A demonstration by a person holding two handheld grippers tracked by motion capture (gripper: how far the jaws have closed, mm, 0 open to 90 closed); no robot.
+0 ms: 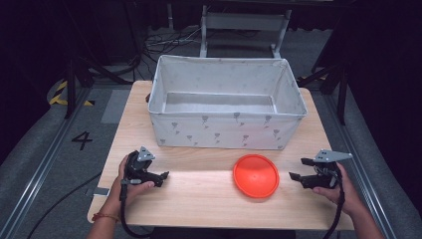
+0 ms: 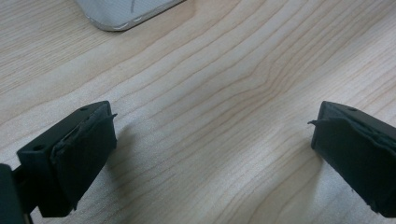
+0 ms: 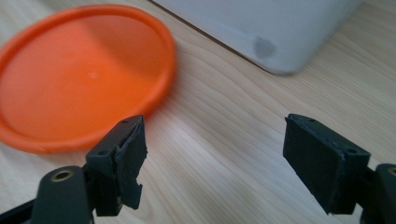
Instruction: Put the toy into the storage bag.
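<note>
Two grippers sat low in the high view: your left gripper [image 1: 161,176] open at lower left, right gripper [image 1: 299,169] open beside the orange plate [image 1: 256,175], probably lining up a grab. Right gripper view had the plate at upper left, jaws empty.

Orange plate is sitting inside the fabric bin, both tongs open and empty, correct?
Not quite: the orange plate lies on the wooden table, in front of the fabric bin, not inside it. The high view shows this, and the bin's inside looks bare. The rest holds: the left tongs and right tongs are open with nothing between their jaws.
</note>
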